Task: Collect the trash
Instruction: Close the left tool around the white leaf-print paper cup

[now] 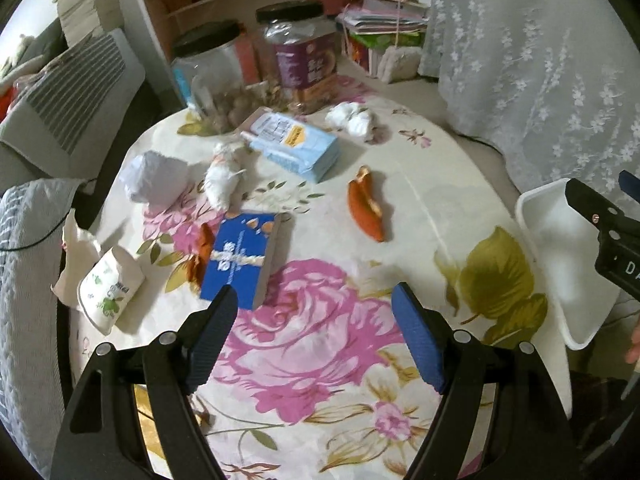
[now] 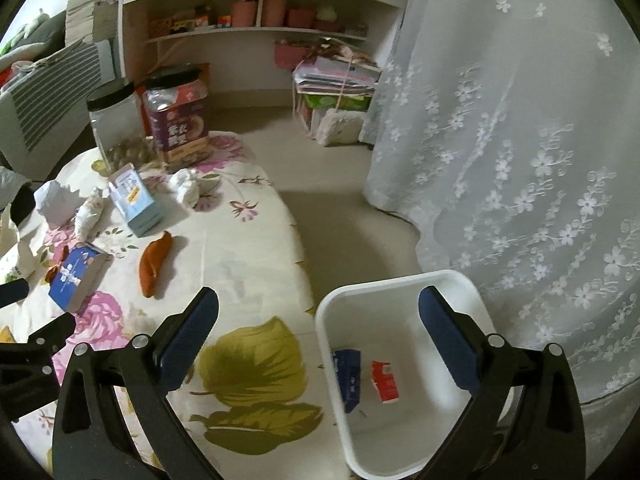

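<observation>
Flowered cloth covers the table (image 1: 400, 200), litter strewn toward its far edge. Beside its right edge waits the bin (image 2: 400, 292), handy for drops. Left gripper (image 1: 316, 344) and right gripper (image 2: 320, 336) hover, fingers wide, empty.

Bin (image 2: 404, 420) beside table (image 2: 248, 264) edge, 2 boxes (image 2: 366, 380) inside; jars (image 1: 296, 52) behind scattered trash (image 1: 224, 176).
</observation>
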Demonstrator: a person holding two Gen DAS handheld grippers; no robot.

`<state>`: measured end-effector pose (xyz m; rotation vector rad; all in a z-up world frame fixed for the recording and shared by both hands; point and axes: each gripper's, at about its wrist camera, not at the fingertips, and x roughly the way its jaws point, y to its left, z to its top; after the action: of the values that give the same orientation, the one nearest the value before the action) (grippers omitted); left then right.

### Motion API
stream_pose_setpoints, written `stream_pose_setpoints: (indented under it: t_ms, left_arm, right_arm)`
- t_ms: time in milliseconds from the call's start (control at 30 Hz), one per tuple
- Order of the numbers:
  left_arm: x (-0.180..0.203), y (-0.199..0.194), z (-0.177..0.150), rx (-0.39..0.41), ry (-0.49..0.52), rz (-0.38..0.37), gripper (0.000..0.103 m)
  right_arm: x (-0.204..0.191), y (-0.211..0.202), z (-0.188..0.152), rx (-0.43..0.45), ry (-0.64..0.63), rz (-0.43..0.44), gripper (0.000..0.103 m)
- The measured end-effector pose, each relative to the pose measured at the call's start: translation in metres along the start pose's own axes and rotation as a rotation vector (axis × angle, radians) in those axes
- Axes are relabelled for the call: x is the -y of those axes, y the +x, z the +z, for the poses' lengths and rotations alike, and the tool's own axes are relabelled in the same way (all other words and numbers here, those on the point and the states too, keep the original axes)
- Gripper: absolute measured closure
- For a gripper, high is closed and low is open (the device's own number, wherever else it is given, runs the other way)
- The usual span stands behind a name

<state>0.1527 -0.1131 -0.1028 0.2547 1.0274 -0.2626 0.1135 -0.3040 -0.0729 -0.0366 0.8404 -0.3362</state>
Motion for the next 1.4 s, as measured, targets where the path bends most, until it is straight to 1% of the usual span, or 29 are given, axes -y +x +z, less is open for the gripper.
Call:
stream_pose_setpoints:
  t_ms: [167,367,467,700,767,933,1033,1167,1267,1333,1400]
  left_arm:
    - [-0.018,0.007,-0.003,-0.038,-0.035,0.003,0.026]
    - [-0.045,0.02,-0.009,-0.088,-0.068,0.037,0.026]
    - [-0.063,0.026,-0.011,-0.107,-0.087,0.069,0.026]
    - [-0.122,0.042,-0.011,-0.154,-0.141,0.137,0.026]
    - [-0.136,0.046,-0.009,-0.169,-0.138,0.151,0.026]
    - [-0.165,0.066,-0.003,-0.226,-0.062,0.18,0.026]
    - [-0.177,0.078,0.001,-0.256,-0.027,0.161,0.026]
    - [-0.184,0.092,0.006,-0.278,0.055,0.164,0.026]
    - [-0.184,0.1,0.01,-0.299,0.137,0.185,0.026]
    - [-0.186,0.106,0.011,-0.3,0.19,0.21,0.026]
    - [-0.192,0.115,0.012,-0.317,0.199,0.217,0.026]
  right_arm:
    - [-0.018,0.003,0.001,-0.01,-0.027,0.023,0.007]
    - [-0.041,0.004,0.002,-0.02,-0.074,0.046,0.007]
    - [-0.05,0.004,0.003,-0.018,-0.097,0.049,0.007]
    - [-0.067,0.008,0.005,-0.032,-0.122,0.059,0.007]
    - [-0.072,0.009,0.005,-0.035,-0.129,0.06,0.007]
    - [-0.088,0.013,0.005,-0.044,-0.161,0.053,0.007]
    - [-0.097,0.015,0.005,-0.041,-0.189,0.034,0.007]
    - [-0.106,0.019,0.004,-0.047,-0.216,0.021,0.007]
    - [-0.113,0.024,0.003,-0.071,-0.217,0.024,0.007]
    - [-0.115,0.026,0.003,-0.078,-0.219,0.025,0.007]
    - [-0.119,0.028,0.002,-0.081,-0.225,0.023,0.007]
